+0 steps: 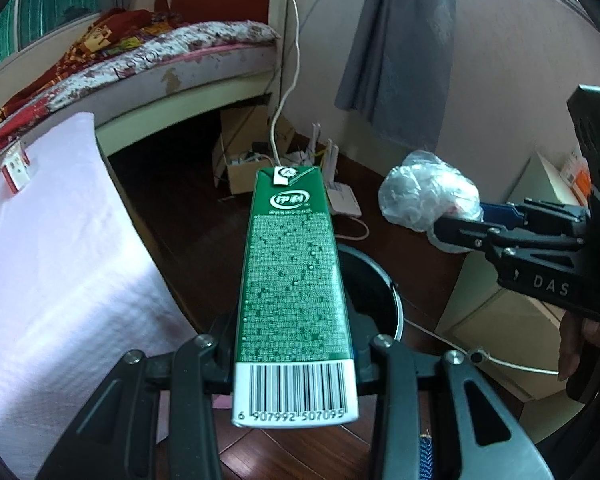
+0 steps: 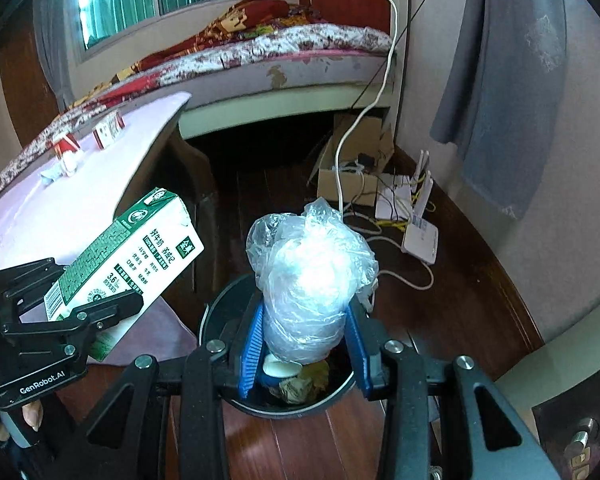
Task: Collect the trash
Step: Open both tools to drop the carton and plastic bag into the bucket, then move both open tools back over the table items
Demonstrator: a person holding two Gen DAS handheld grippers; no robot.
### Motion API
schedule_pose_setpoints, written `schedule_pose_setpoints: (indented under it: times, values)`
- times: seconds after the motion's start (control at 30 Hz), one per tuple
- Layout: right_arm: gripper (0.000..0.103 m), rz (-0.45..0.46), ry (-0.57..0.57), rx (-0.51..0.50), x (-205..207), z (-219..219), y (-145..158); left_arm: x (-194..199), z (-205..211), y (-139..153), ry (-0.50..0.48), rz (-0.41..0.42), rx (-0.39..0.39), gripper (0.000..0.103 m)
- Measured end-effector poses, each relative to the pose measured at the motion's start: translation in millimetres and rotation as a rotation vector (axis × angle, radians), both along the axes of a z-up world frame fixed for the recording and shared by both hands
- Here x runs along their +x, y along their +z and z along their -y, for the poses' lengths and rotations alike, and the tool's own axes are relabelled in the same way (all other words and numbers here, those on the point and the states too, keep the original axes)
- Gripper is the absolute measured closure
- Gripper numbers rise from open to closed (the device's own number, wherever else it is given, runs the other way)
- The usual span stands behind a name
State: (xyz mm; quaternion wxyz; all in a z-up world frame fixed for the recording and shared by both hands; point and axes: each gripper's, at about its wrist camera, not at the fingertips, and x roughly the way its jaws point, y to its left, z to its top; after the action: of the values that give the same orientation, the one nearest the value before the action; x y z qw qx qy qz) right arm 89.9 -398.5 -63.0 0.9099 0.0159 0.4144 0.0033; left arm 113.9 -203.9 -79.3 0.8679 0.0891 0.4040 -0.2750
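Observation:
My left gripper is shut on a green and white milk carton, held in the air beside the table; the carton also shows in the right wrist view. My right gripper is shut on a crumpled clear plastic bag, held just above a round black trash bin on the floor. The bin holds some crumpled trash. In the left wrist view the bag and right gripper are at the right, above the bin.
A table with a pale pink cloth stands at the left, with small red and white cartons on it. A bed, a cardboard box, white routers and cables lie beyond on the wooden floor.

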Motion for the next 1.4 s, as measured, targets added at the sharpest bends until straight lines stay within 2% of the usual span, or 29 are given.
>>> schedule_pose_setpoints:
  times: [0.2,0.7,0.73,0.77,0.8,0.83,1.03,1.1,1.17,1.4]
  values:
    - [0.062,-0.084,0.033,-0.012,10,0,-27,8,11,-25,-0.021,-0.058,0.036,0.063]
    - [0.062,-0.239,0.094,-0.060,35,-5,-85,33,20,-66,-0.038,-0.190,0.043,0.061]
    - [0.059,-0.256,0.102,-0.056,38,-6,-89,34,21,-69,-0.036,-0.189,0.056,0.048]
    - [0.048,-0.271,0.104,-0.063,40,-6,-93,34,21,-70,-0.027,-0.184,0.065,0.037]
    - [0.037,-0.277,0.086,-0.099,42,-5,-97,34,19,-70,-0.009,-0.175,0.053,0.022]
    - [0.019,-0.272,0.070,-0.110,45,-3,-97,34,16,-70,0.003,-0.168,0.049,0.020]
    - [0.017,-0.255,0.007,-0.104,51,11,-89,35,3,-75,0.063,-0.176,0.053,0.019]
    - [0.013,-0.251,-0.002,-0.102,51,11,-88,35,1,-75,0.075,-0.173,0.054,0.013]
    - [0.001,-0.261,0.000,-0.103,51,9,-88,33,-1,-72,0.082,-0.157,0.060,0.011]
    - [0.001,-0.236,0.003,-0.135,52,6,-78,30,-8,-64,0.085,-0.129,0.054,0.010]
